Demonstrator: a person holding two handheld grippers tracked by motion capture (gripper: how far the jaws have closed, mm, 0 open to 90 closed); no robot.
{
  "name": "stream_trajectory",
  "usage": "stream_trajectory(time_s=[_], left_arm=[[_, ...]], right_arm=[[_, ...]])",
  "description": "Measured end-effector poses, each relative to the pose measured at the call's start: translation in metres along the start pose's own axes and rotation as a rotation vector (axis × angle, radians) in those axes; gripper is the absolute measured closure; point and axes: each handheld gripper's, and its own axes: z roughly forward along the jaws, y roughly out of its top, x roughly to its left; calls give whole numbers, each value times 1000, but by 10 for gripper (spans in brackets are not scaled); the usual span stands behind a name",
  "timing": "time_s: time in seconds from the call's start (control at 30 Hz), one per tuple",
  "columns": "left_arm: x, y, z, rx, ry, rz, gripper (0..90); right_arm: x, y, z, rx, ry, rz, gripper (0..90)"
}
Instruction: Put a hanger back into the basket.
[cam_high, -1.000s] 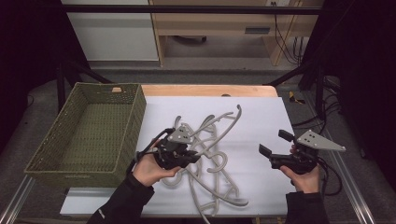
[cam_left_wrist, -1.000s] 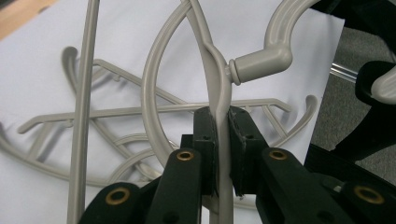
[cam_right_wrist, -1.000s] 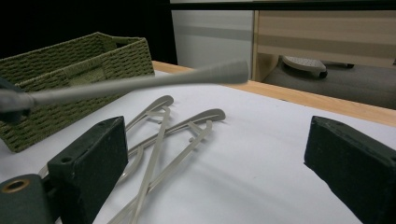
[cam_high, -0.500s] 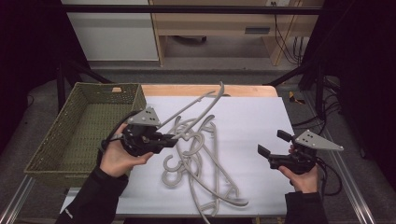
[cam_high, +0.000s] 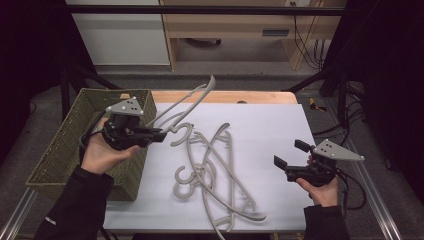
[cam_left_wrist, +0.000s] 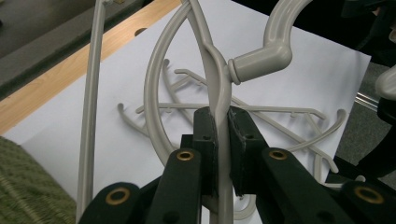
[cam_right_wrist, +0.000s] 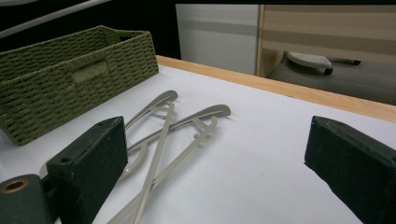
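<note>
Now, your left gripper (cam_left_wrist: 222, 140): clamps a hanger (cam_left_wrist: 212, 70), its lower end cut off.
Your right gripper (cam_high: 287, 159): wide, nothing between.

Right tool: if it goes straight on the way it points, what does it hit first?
Likely the hangers left on the table, straight ahead of the open right tool; the green basket sits beyond. Depth is uncertain.

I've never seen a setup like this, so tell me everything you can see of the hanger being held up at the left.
The hanger is pale grey and looks like plastic, with curved shoulders, a straight lower bar and a thick hook that joins at a ringed collar. The left gripper is shut on it beside that collar, pads on either side of its thin frame. It hangs tilted in the air, one end pointing up and away, between the basket and the other hangers lying on the white sheet. Only the gripper seems to touch it.
</note>
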Motion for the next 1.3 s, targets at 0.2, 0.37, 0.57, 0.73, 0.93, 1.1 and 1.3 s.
stream_trajectory(time_s=[0.2,0.37,0.57,0.73,0.93,1.1,1.3], left_arm=[[17,-3,-14,2,31,-18,823],[30,-8,-23,-5,45,-27,824],[46,-16,-32,13,74,-42,824],[57,-26,-43,11,84,-55,823],[71,-39,-55,35,112,-70,823],[83,-53,-66,32,122,-84,823],[96,-70,-72,45,138,-114,824]], right_arm=[[1,0,0,3,0,1,64],[2,0,2,4,1,0,63],[3,1,2,2,4,-7,63],[3,1,2,5,2,-7,63],[4,0,4,10,6,-8,63],[4,0,5,16,4,-9,62],[5,-1,6,15,10,-12,58]])
